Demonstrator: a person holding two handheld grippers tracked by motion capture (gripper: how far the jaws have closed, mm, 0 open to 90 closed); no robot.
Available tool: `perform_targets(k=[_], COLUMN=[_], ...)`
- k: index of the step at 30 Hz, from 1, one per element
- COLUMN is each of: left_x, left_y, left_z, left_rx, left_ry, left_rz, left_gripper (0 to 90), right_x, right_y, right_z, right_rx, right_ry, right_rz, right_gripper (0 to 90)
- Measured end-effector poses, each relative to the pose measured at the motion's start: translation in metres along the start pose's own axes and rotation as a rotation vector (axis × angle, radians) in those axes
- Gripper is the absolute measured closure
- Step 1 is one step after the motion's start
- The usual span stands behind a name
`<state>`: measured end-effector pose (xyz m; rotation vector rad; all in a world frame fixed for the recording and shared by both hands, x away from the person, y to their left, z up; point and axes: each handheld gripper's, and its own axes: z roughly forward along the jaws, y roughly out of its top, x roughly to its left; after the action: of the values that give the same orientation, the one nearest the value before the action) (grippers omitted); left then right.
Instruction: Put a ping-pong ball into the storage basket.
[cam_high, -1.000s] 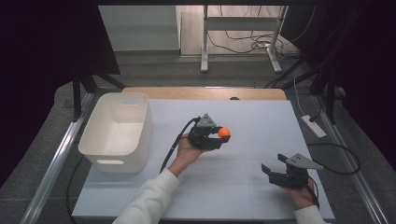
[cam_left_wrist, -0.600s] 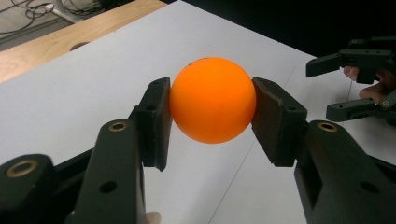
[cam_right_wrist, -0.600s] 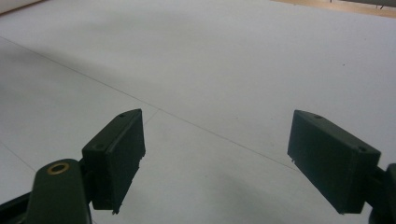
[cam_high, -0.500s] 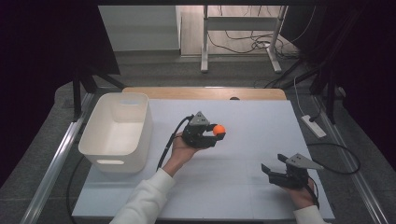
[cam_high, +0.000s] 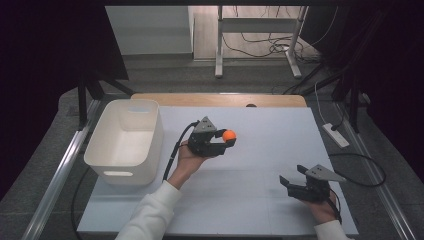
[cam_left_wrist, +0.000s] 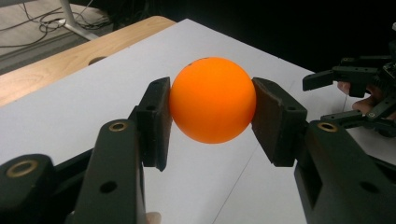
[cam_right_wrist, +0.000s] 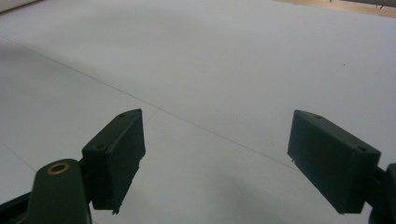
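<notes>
the left tool (cam_high: 226, 143) is clamped on a small smooth orange ball (cam_high: 229, 135), one black jaw pressed to each side of it. in the left gripper view the orange ball (cam_left_wrist: 213, 100) sits squarely between the two pads (cam_left_wrist: 156, 122), lifted clear of the flat white surface (cam_left_wrist: 93, 107), with a tiny dark speck near its top; no lettering or brand can be read on it. in the high view the ball is held above the middle of the white surface (cam_high: 260, 150), just right of a white rectangular plastic bin (cam_high: 127, 140) that stands at the surface's left edge. the bin carries no readable label.

the right tool (cam_high: 290, 186) is near the surface's front right corner, well apart from the ball, jaws spread wide with nothing between them. in the right gripper view the right tool (cam_right_wrist: 215, 161) looks along bare white surface (cam_right_wrist: 224, 70) crossed by faint seam lines. a light wooden strip (cam_high: 215, 99) borders the far edge of the surface.
</notes>
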<state>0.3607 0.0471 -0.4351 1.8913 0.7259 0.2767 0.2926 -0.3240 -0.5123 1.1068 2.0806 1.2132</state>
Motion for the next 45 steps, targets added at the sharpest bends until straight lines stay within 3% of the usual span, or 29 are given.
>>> perform_targets(k=[45], left_x=[0.014], left_y=[0.006], left_z=[-0.036], left_rx=[-0.064], left_ry=[0.06], left_rz=[-0.009], left_gripper=[50.6], right_x=[0.001], right_y=[0.0], right_z=[0.001], right_rx=[0.006], right_ry=[-0.003], right_rz=[-0.007], right_gripper=[18.9])
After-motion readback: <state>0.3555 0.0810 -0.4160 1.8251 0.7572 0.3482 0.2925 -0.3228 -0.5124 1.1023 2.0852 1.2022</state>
